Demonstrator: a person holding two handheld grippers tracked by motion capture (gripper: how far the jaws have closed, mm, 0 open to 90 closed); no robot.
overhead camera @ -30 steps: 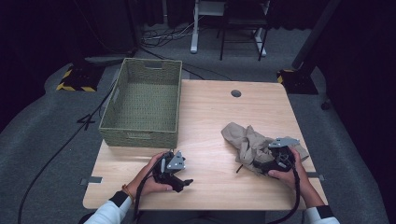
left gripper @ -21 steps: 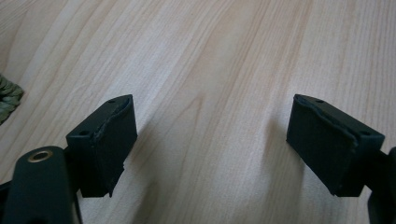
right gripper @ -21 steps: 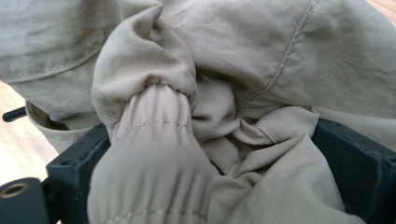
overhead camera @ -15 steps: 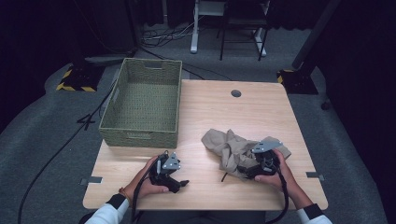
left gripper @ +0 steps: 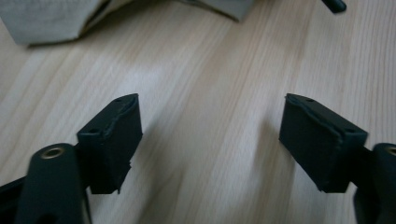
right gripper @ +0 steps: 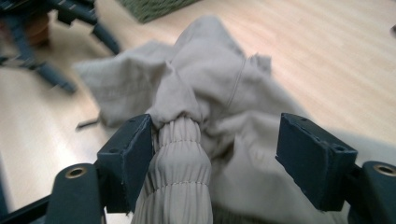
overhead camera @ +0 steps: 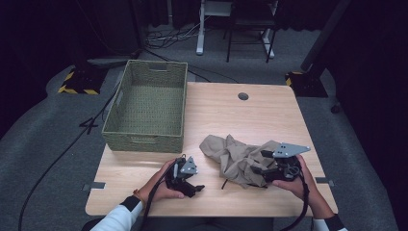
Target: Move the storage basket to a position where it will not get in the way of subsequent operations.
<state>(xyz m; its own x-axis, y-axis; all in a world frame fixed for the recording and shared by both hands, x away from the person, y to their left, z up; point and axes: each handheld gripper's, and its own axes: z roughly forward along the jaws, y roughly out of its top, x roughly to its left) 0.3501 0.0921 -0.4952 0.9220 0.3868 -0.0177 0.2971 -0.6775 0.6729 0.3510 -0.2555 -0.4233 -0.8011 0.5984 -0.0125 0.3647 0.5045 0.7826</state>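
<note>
**Kid:** What is the right gripper (overhead camera: 262, 169) doing?

**Helper:** Its jaws are wide apart. A bunched, stretchy band of the tan cloth (right gripper: 205, 121) sits between them, touching one jaw only. So it is not squeezing anything yet.

**Kid:** And the left gripper (left gripper: 210, 135)?

**Helper:** Its jaws are spread apart too, with bare wood between them. It sits low over the near left part of the table (overhead camera: 226, 110). A hand (overhead camera: 159, 185) holds it.

**Kid:** Where is the cloth?

**Helper:** It lies crumpled on the near right part of the table, right in front of the right gripper.

**Kid:** What is that green thing?

**Helper:** A woven basket (overhead camera: 146, 108), at the far left of the table. It looks empty.

**Kid:** What step is this?

**Helper:** Nobody told us the job. I think the cloth is about to be grabbed. Next, the right jaws would need to close on the band. The cloth is floppy, so it may slip.
</note>
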